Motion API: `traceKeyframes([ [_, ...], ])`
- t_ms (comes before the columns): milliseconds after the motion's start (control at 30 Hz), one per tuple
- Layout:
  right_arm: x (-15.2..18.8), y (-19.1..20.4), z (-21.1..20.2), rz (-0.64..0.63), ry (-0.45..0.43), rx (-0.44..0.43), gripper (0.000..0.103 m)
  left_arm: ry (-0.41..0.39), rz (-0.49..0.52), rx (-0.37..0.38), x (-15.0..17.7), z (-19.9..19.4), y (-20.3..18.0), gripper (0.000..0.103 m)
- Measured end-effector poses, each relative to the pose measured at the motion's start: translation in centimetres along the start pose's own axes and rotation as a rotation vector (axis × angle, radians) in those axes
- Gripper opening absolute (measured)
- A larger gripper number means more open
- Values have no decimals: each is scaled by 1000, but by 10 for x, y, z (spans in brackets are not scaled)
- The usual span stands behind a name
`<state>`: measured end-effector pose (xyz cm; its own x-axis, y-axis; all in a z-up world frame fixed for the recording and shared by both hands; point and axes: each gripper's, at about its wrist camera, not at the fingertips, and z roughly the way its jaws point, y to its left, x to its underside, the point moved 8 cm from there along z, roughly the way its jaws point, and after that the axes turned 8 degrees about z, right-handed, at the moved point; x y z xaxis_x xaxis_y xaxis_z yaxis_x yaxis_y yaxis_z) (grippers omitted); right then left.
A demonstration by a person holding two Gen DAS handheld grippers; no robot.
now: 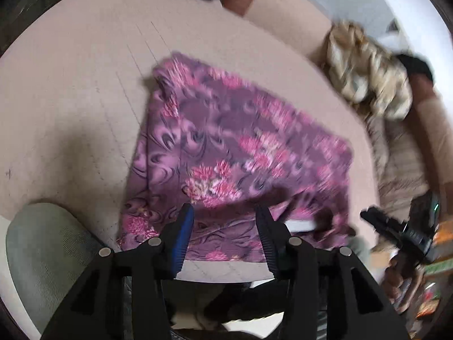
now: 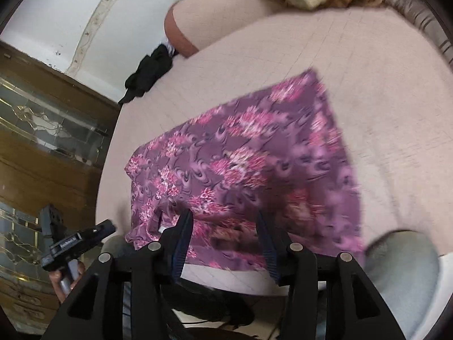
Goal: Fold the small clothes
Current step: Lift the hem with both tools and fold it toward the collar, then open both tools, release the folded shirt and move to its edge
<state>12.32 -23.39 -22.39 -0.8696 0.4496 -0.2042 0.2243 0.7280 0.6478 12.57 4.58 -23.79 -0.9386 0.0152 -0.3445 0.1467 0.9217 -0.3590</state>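
A purple garment with pink flowers [image 1: 226, 147] lies spread on the beige bed [image 1: 85, 90]; it also shows in the right wrist view [image 2: 249, 164]. My left gripper [image 1: 225, 212] is open above the garment's near edge, holding nothing. My right gripper [image 2: 225, 215] is open above the near edge too, empty. The right gripper shows at the right edge of the left wrist view [image 1: 396, 229], and the left gripper shows at the left of the right wrist view [image 2: 76, 240]. A white label [image 1: 300, 225] shows at the garment's near edge.
A crumpled beige and gold cloth [image 1: 368, 70] lies at the bed's far side. A black cloth [image 2: 150, 73] lies at a corner of the bed [image 2: 368, 56]. A grey chair back [image 1: 45, 255] stands near the bed's front edge. A wooden cabinet with glass [image 2: 42, 130] stands beside it.
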Motion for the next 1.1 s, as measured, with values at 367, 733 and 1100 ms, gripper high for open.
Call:
traceKeyframes([
  [367, 45, -41, 29, 42, 80, 130, 39, 98, -63, 4, 64, 37, 22, 44],
  [733, 45, 0, -27, -126, -140, 328, 63, -139, 1, -187, 43, -34, 13, 60],
  [1100, 50, 24, -61, -170, -274, 331, 73, -303, 18, -290, 44, -60, -2, 73],
])
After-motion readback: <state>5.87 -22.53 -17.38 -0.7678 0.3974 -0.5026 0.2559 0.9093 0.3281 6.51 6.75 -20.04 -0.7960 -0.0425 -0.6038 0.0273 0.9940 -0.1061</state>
